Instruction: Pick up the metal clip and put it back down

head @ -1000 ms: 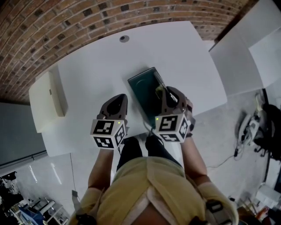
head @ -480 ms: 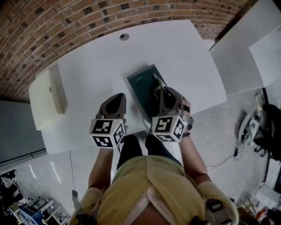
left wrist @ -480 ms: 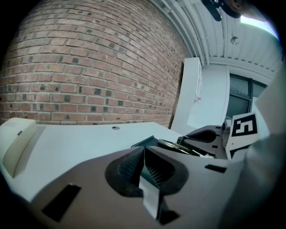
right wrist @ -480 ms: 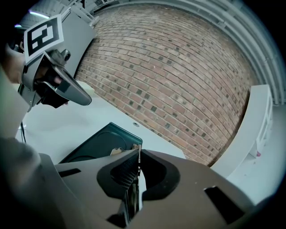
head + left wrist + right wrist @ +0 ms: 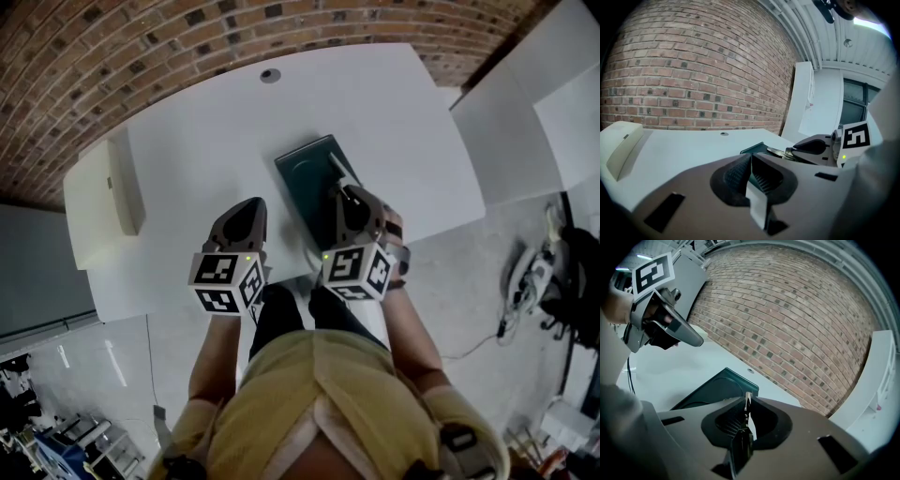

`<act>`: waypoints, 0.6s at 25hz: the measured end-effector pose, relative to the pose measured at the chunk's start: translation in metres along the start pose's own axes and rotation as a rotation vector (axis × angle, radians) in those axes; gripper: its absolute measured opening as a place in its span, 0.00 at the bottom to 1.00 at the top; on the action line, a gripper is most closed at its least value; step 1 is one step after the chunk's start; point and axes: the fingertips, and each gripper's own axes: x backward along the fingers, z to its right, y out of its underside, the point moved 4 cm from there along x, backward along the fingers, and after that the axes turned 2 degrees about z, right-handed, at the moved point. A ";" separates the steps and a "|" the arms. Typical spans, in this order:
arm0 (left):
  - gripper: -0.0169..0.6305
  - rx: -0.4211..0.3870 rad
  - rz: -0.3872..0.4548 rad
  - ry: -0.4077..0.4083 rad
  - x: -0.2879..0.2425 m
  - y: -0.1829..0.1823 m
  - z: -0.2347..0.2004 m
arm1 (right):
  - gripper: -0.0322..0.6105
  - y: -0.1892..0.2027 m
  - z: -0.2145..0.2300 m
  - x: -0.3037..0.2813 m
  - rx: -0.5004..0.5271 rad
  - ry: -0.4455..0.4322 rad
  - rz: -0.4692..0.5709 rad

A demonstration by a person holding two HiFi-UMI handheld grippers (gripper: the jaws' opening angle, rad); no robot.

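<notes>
The right claw [image 5: 344, 191] is clamped shut on the one metal clip [image 5: 337, 167]. Its gripper view shows the thin strip pinched edge-on between the pads. The clip's free end sticks out past the tips, over the right side of the single dark green tray [image 5: 302, 178]. Whether the clip touches the tray cannot be told.

The left claw [image 5: 254, 202] has its jaws together with nothing between them. It hovers over bare desk [image 5: 197, 141] just left of the tray, apart from it.

The tray lies askew on the desk. Its near end is close to the front edge, where the person stands, so little room is left on that side. Beyond the tray there is a wide bare stretch up to the far edge, broken only by one round cable hole [image 5: 270, 75]. Past that edge rises the brick wall [image 5: 141, 47]. There is also open surface to the right of the tray, up to the desk's right edge.

One pale box [image 5: 98, 202] sits at the left end of the desk, well apart from both claws. A second white desk [image 5: 511, 112] stands to the right, separated by a gap of floor [image 5: 469, 272].
</notes>
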 end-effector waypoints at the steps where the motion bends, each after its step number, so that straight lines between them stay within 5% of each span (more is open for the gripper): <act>1: 0.04 0.002 0.001 -0.003 0.001 0.001 0.000 | 0.07 0.000 -0.001 0.000 0.004 -0.005 -0.001; 15: 0.04 0.035 0.026 -0.078 0.015 0.008 -0.007 | 0.16 0.001 -0.015 -0.007 0.044 -0.093 0.004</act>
